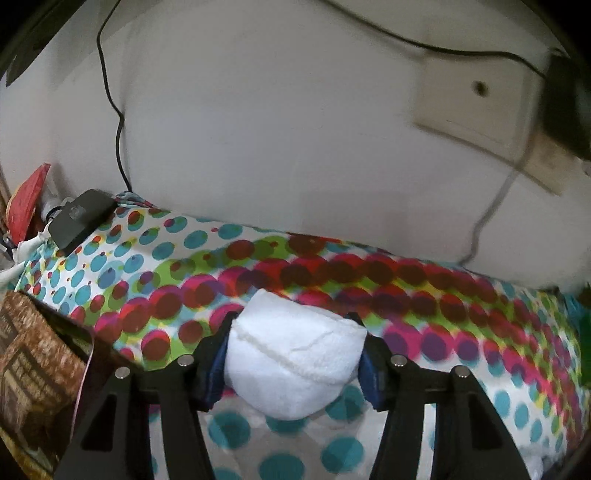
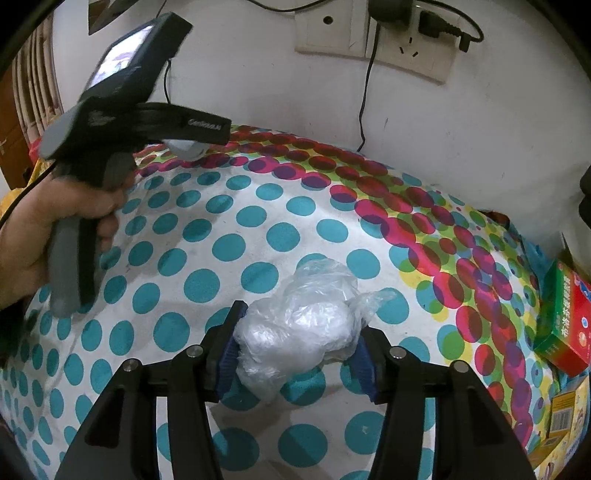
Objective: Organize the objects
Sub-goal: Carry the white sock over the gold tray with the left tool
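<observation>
A folded white towel (image 1: 295, 369) sits between the blue pads of my left gripper (image 1: 292, 319), which press it from both sides just above the dotted cloth (image 1: 406, 295). A crumpled clear plastic bag (image 2: 317, 288) lies on the dotted cloth (image 2: 221, 240) between the pads of my right gripper (image 2: 304, 321), which is shut on its near part. In the right wrist view a hand (image 2: 44, 221) holds the grey and black handle (image 2: 74, 240) of the other gripper at the upper left; that gripper's fingers are out of this view.
A black box (image 1: 81, 218) with a cable lies at the cloth's far left by a red packet (image 1: 26, 206). A brown patterned box (image 1: 33, 369) stands at the left. A green and red carton (image 2: 565, 321) and yellow boxes (image 2: 565, 417) sit at the right. Wall sockets (image 2: 369, 33) with hanging cables are behind.
</observation>
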`<control>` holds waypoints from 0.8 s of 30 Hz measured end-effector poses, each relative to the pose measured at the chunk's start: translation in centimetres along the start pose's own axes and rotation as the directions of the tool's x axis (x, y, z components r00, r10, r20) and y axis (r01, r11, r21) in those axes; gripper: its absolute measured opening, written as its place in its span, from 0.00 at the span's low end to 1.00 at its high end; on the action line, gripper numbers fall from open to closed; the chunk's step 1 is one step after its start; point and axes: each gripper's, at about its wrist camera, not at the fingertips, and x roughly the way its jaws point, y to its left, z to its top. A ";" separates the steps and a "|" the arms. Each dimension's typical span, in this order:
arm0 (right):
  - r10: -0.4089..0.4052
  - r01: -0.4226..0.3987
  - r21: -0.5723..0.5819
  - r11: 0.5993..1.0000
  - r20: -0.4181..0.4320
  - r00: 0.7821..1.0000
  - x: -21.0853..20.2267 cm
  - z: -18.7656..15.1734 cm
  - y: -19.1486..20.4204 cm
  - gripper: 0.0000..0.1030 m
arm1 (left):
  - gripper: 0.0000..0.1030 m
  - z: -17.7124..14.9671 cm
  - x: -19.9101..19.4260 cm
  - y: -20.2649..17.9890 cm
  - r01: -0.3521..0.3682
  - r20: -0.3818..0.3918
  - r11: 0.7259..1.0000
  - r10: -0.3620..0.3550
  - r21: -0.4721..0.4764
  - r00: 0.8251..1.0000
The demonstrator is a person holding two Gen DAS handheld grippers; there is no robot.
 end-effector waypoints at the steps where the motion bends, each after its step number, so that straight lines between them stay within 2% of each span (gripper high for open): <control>1: -0.002 0.002 -0.002 1.000 0.000 1.000 0.0 0.0 0.1 0.50 | 0.57 -0.4 -0.7 -0.4 0.005 0.003 1.000 -0.005 0.013 1.000; 5: -0.006 0.006 -0.006 1.000 0.000 1.000 0.0 -0.1 0.0 0.49 | 0.57 -1.7 -3.0 -1.8 0.023 0.006 0.997 -0.024 0.074 1.000; 11: -0.012 0.012 -0.011 1.000 0.000 1.000 0.1 -0.1 0.0 0.49 | 0.57 -4.6 -7.7 -2.1 0.074 -0.005 0.992 -0.074 0.107 0.997; 19: -0.014 0.014 -0.009 1.000 0.000 1.000 0.1 -0.3 0.0 0.50 | 0.57 -11.3 -16.9 -1.4 0.118 0.018 0.977 -0.123 0.180 0.992; 24: -0.103 0.104 -0.072 0.992 0.020 0.994 -0.2 -0.4 1.1 0.50 | 0.57 -15.1 -22.5 0.2 0.126 0.017 0.973 -0.132 0.194 0.991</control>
